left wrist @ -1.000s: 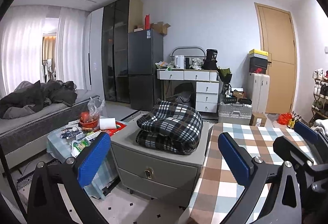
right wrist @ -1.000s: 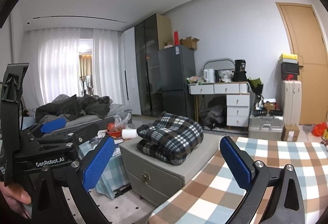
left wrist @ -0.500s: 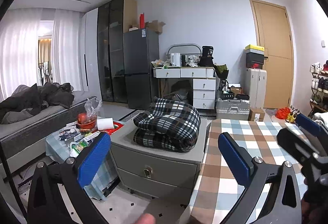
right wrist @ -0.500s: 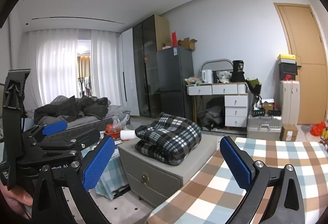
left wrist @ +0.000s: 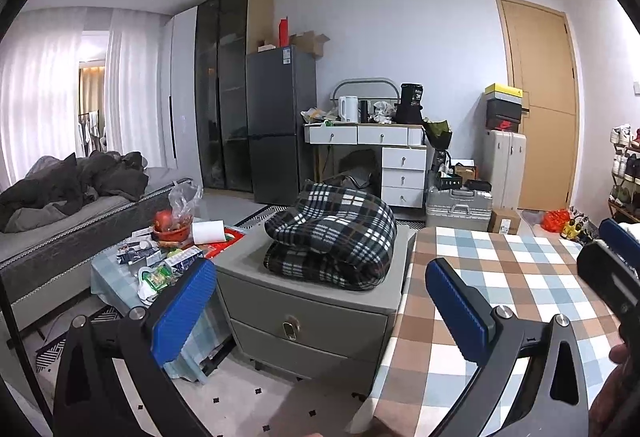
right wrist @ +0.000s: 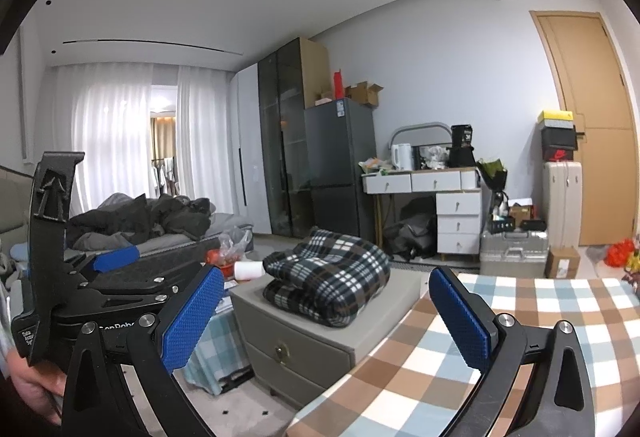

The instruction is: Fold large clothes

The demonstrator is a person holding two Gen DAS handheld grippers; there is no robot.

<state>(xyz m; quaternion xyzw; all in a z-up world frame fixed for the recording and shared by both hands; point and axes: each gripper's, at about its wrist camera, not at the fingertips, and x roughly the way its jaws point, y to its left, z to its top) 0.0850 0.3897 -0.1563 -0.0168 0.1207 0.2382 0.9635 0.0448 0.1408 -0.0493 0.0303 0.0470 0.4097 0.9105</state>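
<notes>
The folded plaid garment [left wrist: 332, 233] at frame centre looks like soft, fuzzy fleece cloth, matt. It lies on a grey nightstand [left wrist: 312, 313] with a smooth matt finish and a small shiny metal pull. The surface [left wrist: 508, 277] at lower right wears a checked woven cloth, flat and matt. Each hand-held gripper, left [left wrist: 320, 311] and right [right wrist: 326, 317], has matt black plastic-looking arms, bright metal screws and blue pads [right wrist: 190, 317] with a fine knurled texture. The fridge [left wrist: 276, 125] is dark and slightly glossy; the door [left wrist: 540, 97] at upper right is smooth wood.
</notes>
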